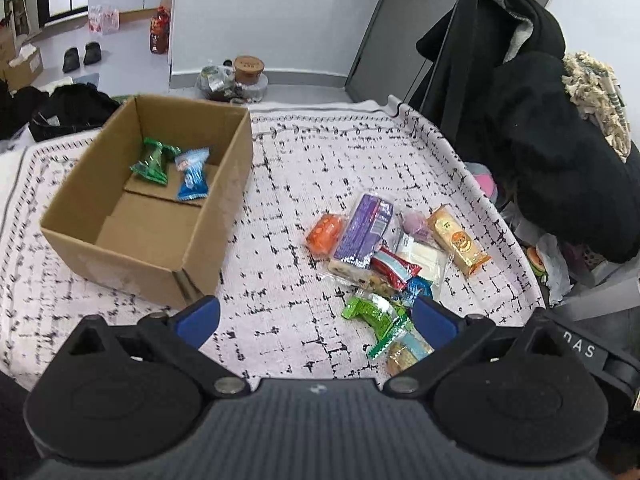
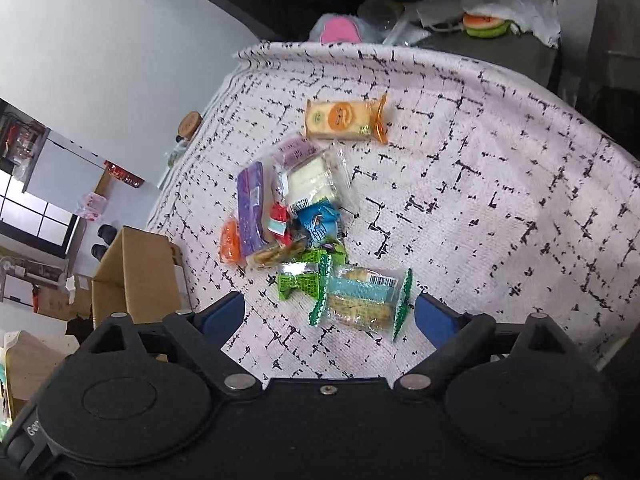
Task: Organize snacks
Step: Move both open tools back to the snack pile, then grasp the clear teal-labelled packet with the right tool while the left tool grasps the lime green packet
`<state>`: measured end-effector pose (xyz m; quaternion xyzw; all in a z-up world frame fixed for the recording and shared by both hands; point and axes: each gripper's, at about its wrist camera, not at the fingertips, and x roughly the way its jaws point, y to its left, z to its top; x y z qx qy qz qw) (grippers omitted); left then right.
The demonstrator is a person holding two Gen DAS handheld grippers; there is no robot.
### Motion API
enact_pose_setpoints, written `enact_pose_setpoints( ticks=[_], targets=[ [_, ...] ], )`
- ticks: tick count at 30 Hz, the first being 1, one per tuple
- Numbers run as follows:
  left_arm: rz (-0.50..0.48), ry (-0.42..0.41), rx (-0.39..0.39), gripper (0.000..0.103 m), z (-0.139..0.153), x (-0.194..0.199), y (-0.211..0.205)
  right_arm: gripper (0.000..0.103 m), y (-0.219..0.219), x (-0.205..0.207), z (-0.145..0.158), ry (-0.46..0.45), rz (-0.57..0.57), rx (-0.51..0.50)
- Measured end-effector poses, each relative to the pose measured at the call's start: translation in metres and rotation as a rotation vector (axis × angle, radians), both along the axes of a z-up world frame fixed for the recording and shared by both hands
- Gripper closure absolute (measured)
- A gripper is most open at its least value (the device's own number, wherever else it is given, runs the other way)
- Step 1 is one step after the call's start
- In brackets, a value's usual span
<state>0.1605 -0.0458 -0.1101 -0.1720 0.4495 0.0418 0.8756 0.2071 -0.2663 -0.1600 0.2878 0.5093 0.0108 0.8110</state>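
An open cardboard box (image 1: 168, 248) stands on the patterned cloth (image 1: 304, 168) at the left, holding a green packet (image 1: 154, 160) and a blue packet (image 1: 193, 178). A pile of snacks lies to its right: a purple pack (image 1: 364, 230), an orange packet (image 1: 325, 233), a yellow cracker pack (image 1: 458, 240), a red packet (image 1: 394, 268) and a green packet (image 1: 374, 312). My left gripper (image 1: 316, 320) is open and empty above the cloth, near the pile's front. My right gripper (image 2: 330, 318) is open, its fingers either side of a clear cracker pack (image 2: 362, 300), above it.
A chair draped with black clothing (image 1: 532, 128) stands right of the table. Jars and a bag (image 1: 236, 76) sit on the floor beyond the far edge. A burger toy (image 2: 486, 24) and pink item (image 2: 336, 30) lie past the cloth's edge. The box also shows at the left (image 2: 136, 276).
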Motion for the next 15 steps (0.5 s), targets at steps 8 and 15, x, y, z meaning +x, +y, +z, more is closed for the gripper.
enact_pose_setpoints(
  ticks=[8,15],
  targets=[
    [0.009,0.03,-0.027,0.003,-0.031,0.019,-0.001,0.02,0.008,0.014,-0.022,0.059,-0.015,-0.027],
    [-0.008,0.05,-0.055,0.013,-0.056,0.037,-0.003,0.023,0.012,0.028,-0.042,0.118,-0.019,-0.057]
  ],
)
